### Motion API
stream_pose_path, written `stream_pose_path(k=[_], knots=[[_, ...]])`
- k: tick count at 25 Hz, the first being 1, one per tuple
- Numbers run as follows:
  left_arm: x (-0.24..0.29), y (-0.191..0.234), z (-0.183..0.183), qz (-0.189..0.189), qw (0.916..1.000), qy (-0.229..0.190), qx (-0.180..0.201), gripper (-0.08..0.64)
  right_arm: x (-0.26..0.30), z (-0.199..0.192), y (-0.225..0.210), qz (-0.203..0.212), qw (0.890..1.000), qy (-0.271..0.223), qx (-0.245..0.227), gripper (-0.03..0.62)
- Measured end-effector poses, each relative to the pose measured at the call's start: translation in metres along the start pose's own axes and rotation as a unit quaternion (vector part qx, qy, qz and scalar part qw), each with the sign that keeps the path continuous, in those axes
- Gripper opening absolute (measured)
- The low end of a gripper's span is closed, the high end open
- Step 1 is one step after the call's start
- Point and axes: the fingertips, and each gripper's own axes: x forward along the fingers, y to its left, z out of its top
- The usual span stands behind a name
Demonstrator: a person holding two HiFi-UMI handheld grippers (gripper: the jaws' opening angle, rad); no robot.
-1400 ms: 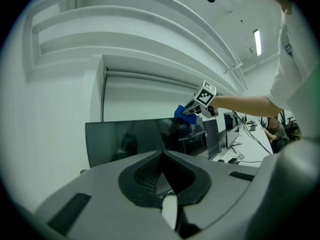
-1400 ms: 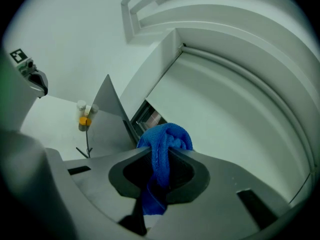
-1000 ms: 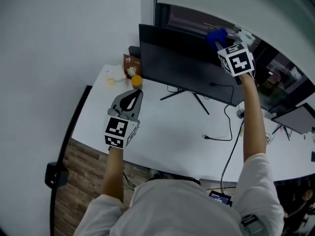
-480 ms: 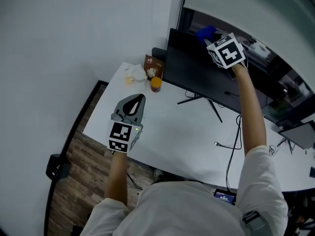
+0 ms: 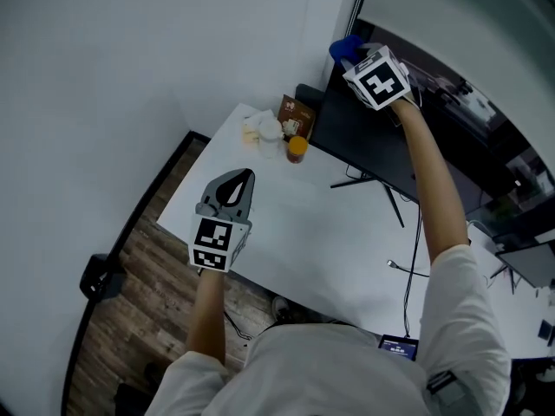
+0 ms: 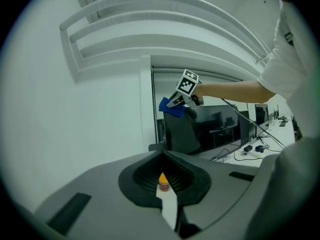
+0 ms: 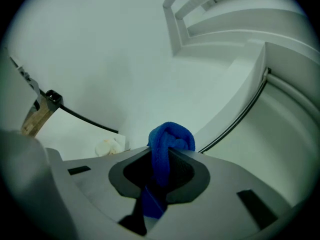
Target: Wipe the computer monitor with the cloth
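Observation:
The black monitor (image 5: 375, 150) stands on its stand at the back of the white table (image 5: 295, 232). My right gripper (image 5: 353, 56) is raised at the monitor's upper left corner and shut on a bunched blue cloth (image 5: 344, 48). In the right gripper view the cloth (image 7: 170, 136) bulges out between the jaws of that gripper (image 7: 167, 156). My left gripper (image 5: 242, 177) hovers low over the table's left part, shut and holding nothing. The left gripper view looks past the left gripper (image 6: 163, 157) to the monitor (image 6: 212, 131) and the cloth (image 6: 171, 107) at its top corner.
A small orange-capped bottle (image 5: 297, 149), a brown packet (image 5: 296, 113) and crumpled white items (image 5: 263, 130) sit at the table's far left corner, next to the monitor. A black cable (image 5: 408, 267) trails across the table's right part. Wooden floor (image 5: 130, 319) lies beyond the left edge.
My right gripper has carried the cloth leftward along the monitor's top edge to its left corner. The head view has swung with it. My left gripper has barely moved.

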Motion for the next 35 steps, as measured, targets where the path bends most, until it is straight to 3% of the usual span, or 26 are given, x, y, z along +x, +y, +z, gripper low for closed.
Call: stream_pose_path(k=[3, 6, 8, 10, 14, 18, 27, 35], knots=[[-0.001, -0.001, 0.000, 0.006, 1.0000, 0.002, 0.001, 0.015, 0.009, 0.008, 0.012, -0.005, 0.999, 0.009, -0.031, 0.072], [-0.003, -0.011, 0.003, 0.003, 0.9997, 0.005, 0.024, 0.015, 0.003, 0.011, 0.006, -0.068, 0.996, -0.004, -0.052, 0.071], [-0.003, -0.017, 0.007, 0.000, 0.9996, 0.002, 0.028, 0.015, -0.014, 0.011, -0.004, -0.099, 0.994, -0.036, -0.025, 0.071], [0.002, -0.026, 0.014, -0.014, 0.9998, -0.010, 0.007, 0.015, -0.039, 0.004, -0.019, -0.124, 0.990, -0.068, 0.017, 0.071], [0.023, -0.064, 0.035, -0.056, 0.9978, -0.035, -0.006, 0.015, -0.115, -0.030, -0.046, -0.183, 0.975, -0.117, 0.054, 0.071], [0.055, -0.127, 0.059, -0.106, 0.9931, -0.051, 0.005, 0.015, -0.202, -0.102, -0.071, -0.213, 0.957, -0.145, 0.135, 0.071], [0.113, -0.289, 0.130, -0.208, 0.9727, -0.089, 0.051, 0.015, -0.368, -0.318, -0.111, -0.278, 0.909, -0.108, 0.291, 0.071], [0.132, -0.396, 0.162, -0.261, 0.9571, -0.111, 0.061, 0.015, -0.452, -0.430, -0.145, -0.306, 0.871, -0.105, 0.369, 0.071]])
